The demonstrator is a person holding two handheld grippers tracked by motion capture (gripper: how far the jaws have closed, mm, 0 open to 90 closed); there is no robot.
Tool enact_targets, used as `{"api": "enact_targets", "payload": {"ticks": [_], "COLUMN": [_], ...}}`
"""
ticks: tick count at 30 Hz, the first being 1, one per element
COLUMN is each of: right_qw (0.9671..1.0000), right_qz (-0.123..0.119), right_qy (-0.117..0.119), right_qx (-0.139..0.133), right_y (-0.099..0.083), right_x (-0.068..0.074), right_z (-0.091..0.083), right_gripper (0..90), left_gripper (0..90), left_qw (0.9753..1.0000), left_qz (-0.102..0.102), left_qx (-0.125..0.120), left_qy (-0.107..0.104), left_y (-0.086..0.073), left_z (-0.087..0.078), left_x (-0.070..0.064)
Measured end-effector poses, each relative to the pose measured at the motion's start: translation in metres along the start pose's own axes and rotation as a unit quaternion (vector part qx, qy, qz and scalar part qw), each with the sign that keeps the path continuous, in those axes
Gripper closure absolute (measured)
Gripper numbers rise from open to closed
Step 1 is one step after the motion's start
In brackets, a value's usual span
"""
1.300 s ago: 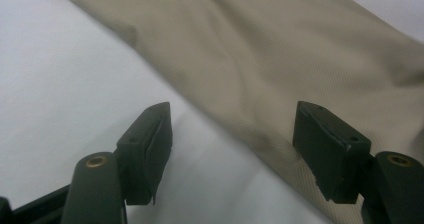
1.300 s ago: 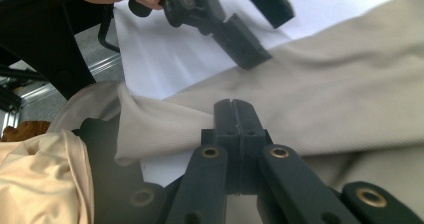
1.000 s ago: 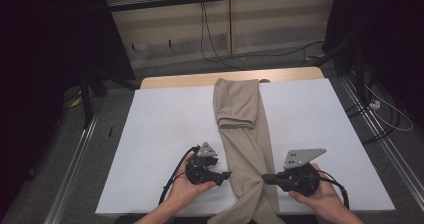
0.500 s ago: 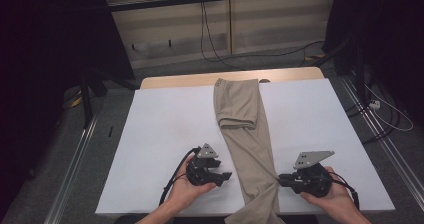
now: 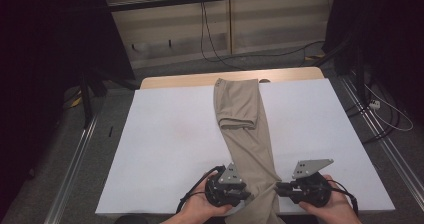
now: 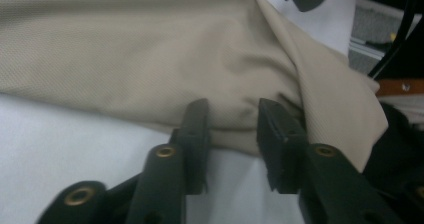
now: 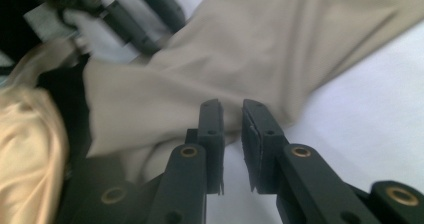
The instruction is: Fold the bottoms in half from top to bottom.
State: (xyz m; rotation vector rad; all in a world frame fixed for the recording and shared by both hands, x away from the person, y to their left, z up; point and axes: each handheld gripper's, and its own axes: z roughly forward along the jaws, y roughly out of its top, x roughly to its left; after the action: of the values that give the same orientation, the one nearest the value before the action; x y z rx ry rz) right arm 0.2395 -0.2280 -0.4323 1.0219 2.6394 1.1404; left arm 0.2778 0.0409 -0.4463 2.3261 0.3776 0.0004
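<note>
Down the middle of the white worktop [image 5: 165, 149] lies a pair of beige trousers [image 5: 245, 134], folded lengthwise into a narrow strip whose long axis runs from the far edge toward the person; the far part is doubled back on itself in a short fold, and the near end slants a little to the right and spills over the near edge between the two hands. The left tongs [image 5: 246, 196] meet the strip from its left side, the right tongs [image 5: 278, 188] from its right, so the cloth lies between them, with each tool pointing inward across the strip rather than along it. In the left gripper view the left tongs [image 6: 232, 116] stand apart, their tips pressed at the hem edge of the trousers [image 6: 150, 59] with a bulge of cloth sitting in the gap, not yet pinched. In the right gripper view the right tongs [image 7: 231, 115] are nearly together, a thin slit between them, their tips at the cloth's edge [image 7: 250, 49]; whether any fabric is caught there I cannot tell. Both hands seem about equally near the near end, so the coming move likely turns on each side taking its own edge of that end, then carrying it away along the long axis toward the far fold.
</note>
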Motion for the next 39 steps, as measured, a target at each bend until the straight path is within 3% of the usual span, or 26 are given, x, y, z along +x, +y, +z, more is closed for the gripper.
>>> {"api": "enact_targets", "payload": {"ticks": [1, 2, 3, 6, 8, 9, 11, 12, 13, 14, 15, 19, 22, 23, 27, 29, 32, 35, 37, 39], "right_qw": [1.0, 0.9999, 0.9998, 0.9994, 0.9994, 0.9994, 0.999, 0.9991, 0.9993, 0.9993, 0.9994, 0.9995, 0.9996, 0.9997, 0.9998, 0.9996, 0.9984, 0.9995, 0.9994, 0.9985], "right_qz": [-0.001, 0.001, -0.004, -0.027, -0.026, -0.029, -0.034, -0.031, -0.023, -0.019, -0.016, -0.011, -0.01, -0.008, 0.0, -0.005, -0.014, -0.013, -0.002, 0.006], "right_qy": [0.004, 0.009, 0.015, -0.001, -0.004, -0.008, -0.019, -0.021, -0.024, -0.027, -0.024, -0.021, -0.016, -0.015, -0.005, -0.011, -0.026, -0.026, -0.028, -0.045], "right_qx": [0.004, 0.008, 0.013, 0.023, 0.021, 0.019, 0.02, 0.02, 0.019, 0.02, 0.021, 0.023, 0.021, 0.019, 0.019, 0.026, 0.047, 0.014, -0.02, -0.032], "right_y": [-0.001, -0.003, -0.004, -0.005, -0.005, -0.005, -0.005, -0.005, -0.005, -0.005, -0.004, -0.002, 0.0, 0.0, 0.0, -0.002, -0.008, -0.005, 0.004, 0.016], "right_x": [0.003, 0.006, 0.009, 0.016, 0.017, 0.018, 0.02, 0.02, 0.019, 0.018, 0.018, 0.018, 0.017, 0.017, 0.019, 0.023, 0.028, 0.025, 0.014, 0.0], "right_z": [0.001, 0.003, 0.006, 0.015, 0.016, 0.017, 0.018, 0.018, 0.017, 0.017, 0.017, 0.016, 0.015, 0.014, 0.01, 0.009, 0.008, 0.006, 0.004, 0.005], "right_gripper": [78.2, 78.0, 77.5, 72.4, 72.9, 73.5, 77.3, 79.7, 86.1, 90.0, 90.0, 90.0, 90.0, 90.0, 90.0, 90.0, 90.0, 90.0, 90.0, 84.7], "left_gripper": [72.6, 74.3, 74.9, 72.4, 73.5, 76.0, 90.0, 90.0, 90.0, 90.0, 90.0, 90.0, 90.0, 90.0, 90.0, 90.0, 90.0, 90.0, 90.0, 89.2], "left_qw": [1.0, 0.9998, 0.9999, 0.9999, 0.9996, 0.9994, 0.9989, 0.9987, 0.9964, 0.9968, 0.999, 0.9998, 0.9997, 0.9996, 0.9993, 0.999, 0.9991, 0.9988, 0.9986, 0.9986], "left_qz": [-0.002, 0.011, 0.016, 0.013, 0.03, 0.034, 0.047, 0.05, 0.078, 0.071, 0.04, 0.006, -0.01, -0.02, -0.03, -0.033, -0.029, -0.031, -0.048, -0.052], "left_qx": [-0.003, 0.009, 0.0, 0.001, 0.0, 0.001, 0.004, 0.01, 0.034, 0.036, 0.015, 0.019, 0.016, 0.017, 0.017, 0.017, 0.025, 0.034, 0.024, 0.009], "left_qy": [-0.004, -0.014, -0.005, -0.006, 0.001, 0.002, 0.002, 0.006, 0.005, 0.005, 0.012, 0.008, 0.017, 0.01, 0.016, 0.025, 0.019, 0.013, 0.007, -0.003], "left_y": [-0.001, -0.002, -0.003, -0.002, -0.001, -0.001, 0.001, 0.002, 0.003, 0.003, 0.002, -0.005, -0.012, -0.014, -0.02, -0.022, -0.021, -0.021, -0.02, -0.019], "left_z": [-0.001, -0.001, 0.0, 0.002, 0.004, 0.004, 0.005, 0.005, 0.001, 0.0, 0.002, -0.01, -0.022, -0.024, -0.031, -0.032, -0.031, -0.029, -0.029, -0.031], "left_x": [-0.003, -0.004, -0.007, -0.009, -0.012, -0.013, -0.015, -0.016, -0.013, -0.013, -0.016, -0.013, -0.01, -0.009, -0.007, -0.008, -0.007, -0.006, -0.005, -0.002]}}
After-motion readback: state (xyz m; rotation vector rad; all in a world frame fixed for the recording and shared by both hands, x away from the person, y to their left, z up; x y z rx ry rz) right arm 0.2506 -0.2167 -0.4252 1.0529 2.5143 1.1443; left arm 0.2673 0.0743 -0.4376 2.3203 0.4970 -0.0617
